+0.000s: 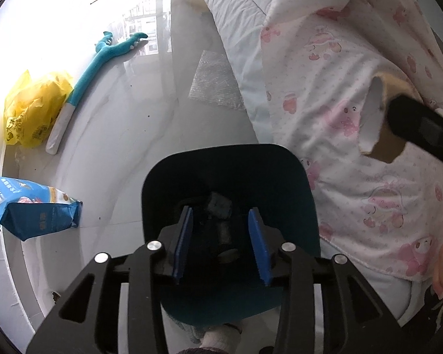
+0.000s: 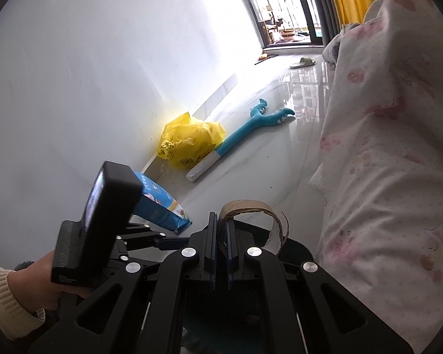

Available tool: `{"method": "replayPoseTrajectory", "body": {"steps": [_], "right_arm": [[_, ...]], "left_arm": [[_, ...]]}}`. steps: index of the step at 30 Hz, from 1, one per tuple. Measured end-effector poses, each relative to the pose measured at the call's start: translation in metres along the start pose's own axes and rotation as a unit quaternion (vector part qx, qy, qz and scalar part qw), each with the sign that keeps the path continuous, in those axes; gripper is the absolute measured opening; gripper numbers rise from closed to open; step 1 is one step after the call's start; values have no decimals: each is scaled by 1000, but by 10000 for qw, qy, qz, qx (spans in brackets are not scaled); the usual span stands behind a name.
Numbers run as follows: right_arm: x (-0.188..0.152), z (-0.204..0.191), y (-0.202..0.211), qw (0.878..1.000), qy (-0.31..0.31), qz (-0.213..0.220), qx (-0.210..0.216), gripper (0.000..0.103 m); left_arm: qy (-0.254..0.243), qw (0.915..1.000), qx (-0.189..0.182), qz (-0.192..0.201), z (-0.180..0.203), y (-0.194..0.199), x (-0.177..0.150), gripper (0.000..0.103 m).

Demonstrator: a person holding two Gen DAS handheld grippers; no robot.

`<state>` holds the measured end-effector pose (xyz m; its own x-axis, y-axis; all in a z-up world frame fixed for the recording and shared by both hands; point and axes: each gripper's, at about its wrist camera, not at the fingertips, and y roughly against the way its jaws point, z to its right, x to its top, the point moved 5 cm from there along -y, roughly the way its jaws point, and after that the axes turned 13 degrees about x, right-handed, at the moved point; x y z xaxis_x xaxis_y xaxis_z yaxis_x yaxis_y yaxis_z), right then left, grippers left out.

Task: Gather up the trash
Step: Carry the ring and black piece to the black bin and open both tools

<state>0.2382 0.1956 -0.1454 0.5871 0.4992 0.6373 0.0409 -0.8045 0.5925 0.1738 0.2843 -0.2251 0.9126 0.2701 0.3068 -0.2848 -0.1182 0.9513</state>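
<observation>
Hovering left gripper (image 1: 221, 242): jaws parted, nothing between the pads, directly above the dark bin (image 1: 295, 183)
Right gripper (image 2: 220, 250): clamped on a brown cardboard ring (image 2: 251, 206), beside the bin
Bin contents: dark crumpled scraps (image 1: 220, 206)
Floor by wall: yellow bag (image 2: 189, 143), blue packet (image 2: 162, 203)

Blue snack bag (image 1: 29, 206) with white characters, yellow plastic bag (image 1: 32, 109) with dark print, neither legible
</observation>
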Motion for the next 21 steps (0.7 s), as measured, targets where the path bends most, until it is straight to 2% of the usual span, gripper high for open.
{"method": "replayPoseTrajectory", "body": {"steps": [4,8,10,15,21], "right_arm": [[-3,-2,-10,9999,-12,-129,-25,5],[-9,-1,-25,9994,-65,-349,-40,5],[-12,0,-35,9987,-115,-492,-43,5],[-20,3,-54,9971,-237,-717,-44,5],[-28,7,-77,9941,-430,-990,-33,6]], "left_arm": [[111,9997,-3,221,-12,13,2,55],[180,9984,52,536,-24,30,6,55],[224,9973,82,689,-30,36,7,59],[371,9909,124,1288,-44,64,12,68],[551,9822,133,1790,-54,87,19,76]]}}
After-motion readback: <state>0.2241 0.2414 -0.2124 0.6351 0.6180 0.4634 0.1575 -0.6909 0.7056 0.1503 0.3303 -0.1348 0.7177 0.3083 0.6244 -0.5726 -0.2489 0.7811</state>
